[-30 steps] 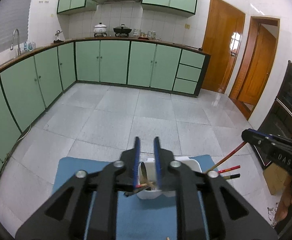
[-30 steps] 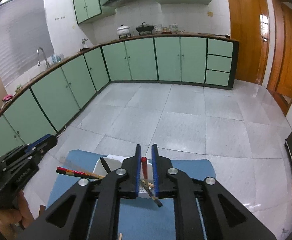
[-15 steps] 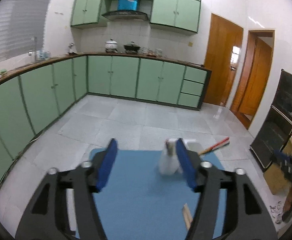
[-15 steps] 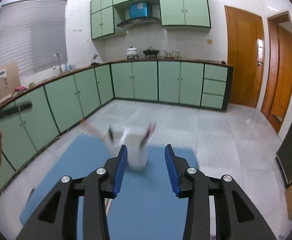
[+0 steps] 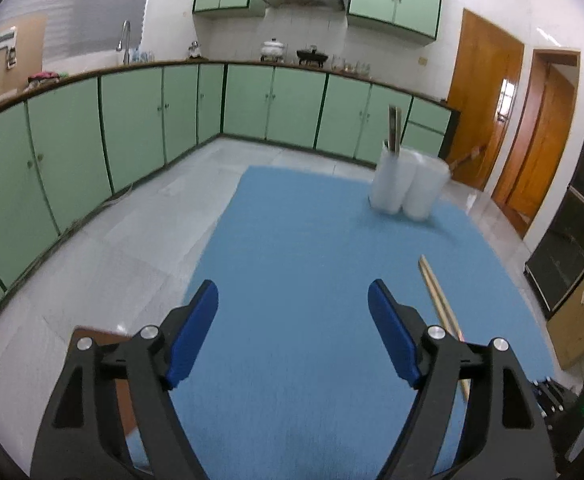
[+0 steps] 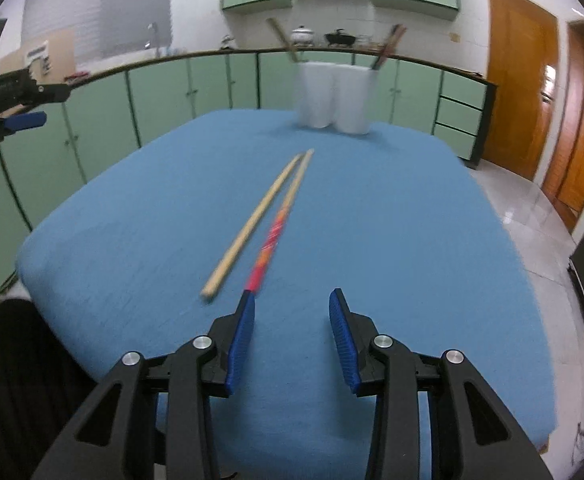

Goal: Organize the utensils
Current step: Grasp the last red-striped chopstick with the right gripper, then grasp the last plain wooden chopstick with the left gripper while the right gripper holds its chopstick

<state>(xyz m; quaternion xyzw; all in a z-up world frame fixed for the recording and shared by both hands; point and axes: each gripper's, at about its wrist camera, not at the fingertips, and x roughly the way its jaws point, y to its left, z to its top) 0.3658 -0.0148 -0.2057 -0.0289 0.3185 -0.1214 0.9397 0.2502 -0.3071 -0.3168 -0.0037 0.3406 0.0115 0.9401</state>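
A white two-compartment utensil holder (image 6: 333,96) stands at the far end of the blue cloth (image 6: 371,208) with chopsticks sticking out of both sides; it also shows in the left wrist view (image 5: 409,184). Two wooden chopsticks (image 6: 264,216) lie on the cloth, one plain, one with a red-patterned end; in the left wrist view (image 5: 437,294) they lie to the right. My right gripper (image 6: 292,312) is open and empty, its left finger just behind the red end. My left gripper (image 5: 293,308) is wide open and empty over the near cloth, and shows in the right wrist view (image 6: 24,120) at far left.
Green kitchen cabinets (image 5: 132,128) line the walls beyond a grey tiled floor (image 5: 92,248). Wooden doors (image 5: 483,104) stand at the right. A dark oven unit (image 5: 583,208) is at the far right. The cloth's left edge (image 5: 212,240) drops to the floor.
Both grippers were shut over the holder with chopsticks in them; they have opened, let go and pulled back. The holder now stands far ahead, and the two loose chopsticks lie before the right gripper.
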